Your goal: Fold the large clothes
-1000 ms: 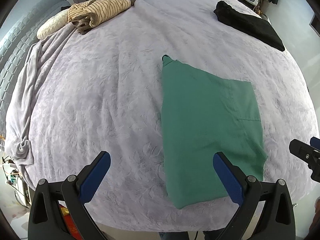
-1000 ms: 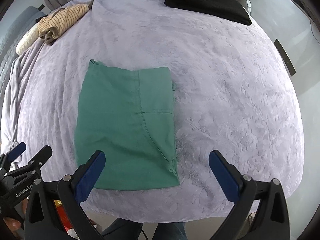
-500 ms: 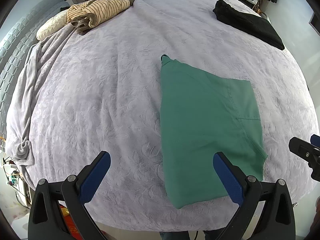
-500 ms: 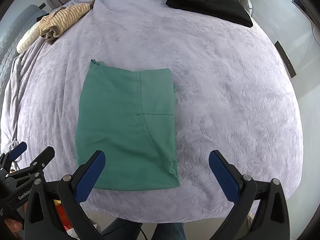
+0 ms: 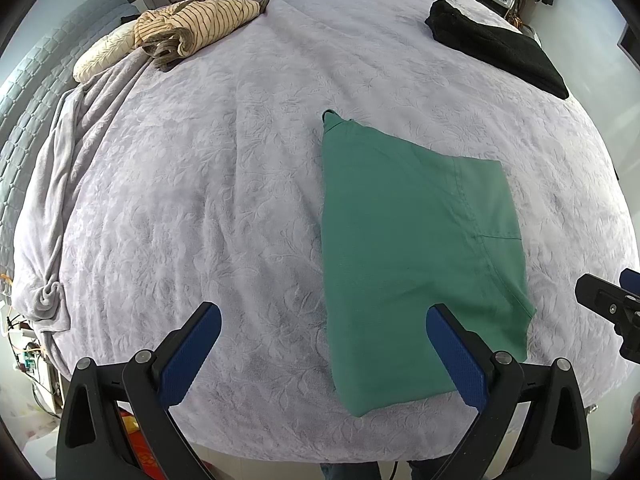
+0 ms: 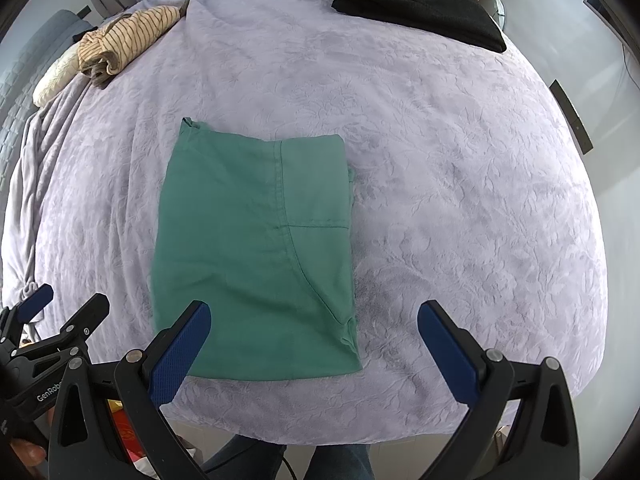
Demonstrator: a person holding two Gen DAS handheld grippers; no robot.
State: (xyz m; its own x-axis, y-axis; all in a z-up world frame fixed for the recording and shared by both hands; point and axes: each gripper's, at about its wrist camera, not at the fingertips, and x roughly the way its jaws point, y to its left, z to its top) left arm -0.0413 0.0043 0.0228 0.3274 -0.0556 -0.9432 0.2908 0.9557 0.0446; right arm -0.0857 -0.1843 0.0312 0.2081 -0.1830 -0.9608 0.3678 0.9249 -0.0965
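**Green garment folded flat, both grippers open above near edge**

We hold both tools empty. The left gripper (image 5: 322, 346) has its jaws spread wide, nothing between them; the right gripper (image 6: 314, 342) is the same, released and clear of the cloth. Neither touches fabric.

The green garment (image 6: 256, 248) lies flat on the bed cover (image 6: 460, 200), already folded into a neat rectangle, near the bed edge closest to us. Its long axis runs away from us, toward the far side of the bed. Key relation: in the right wrist view the garment sits ahead and to the left, with the left finger over its near edge; in the left wrist view the green garment (image 5: 416, 264) lies ahead and to the right, under the right finger. So it sits between the two tools, near edge closest. We judge the next fold, if any, would lift that near edge and carry it along the long axis; both hands look about equally near.

Surface: soft, pale lilac, embossed, slightly wrinkled, so cloth may drag. Well apart at the far side lie a black folded garment (image 6: 416, 12) and a striped bundle (image 6: 128, 36) beside a cream pillow (image 5: 104, 56). A grey blanket (image 5: 52, 184) hangs off the left edge. The person's legs show below the bed edge.
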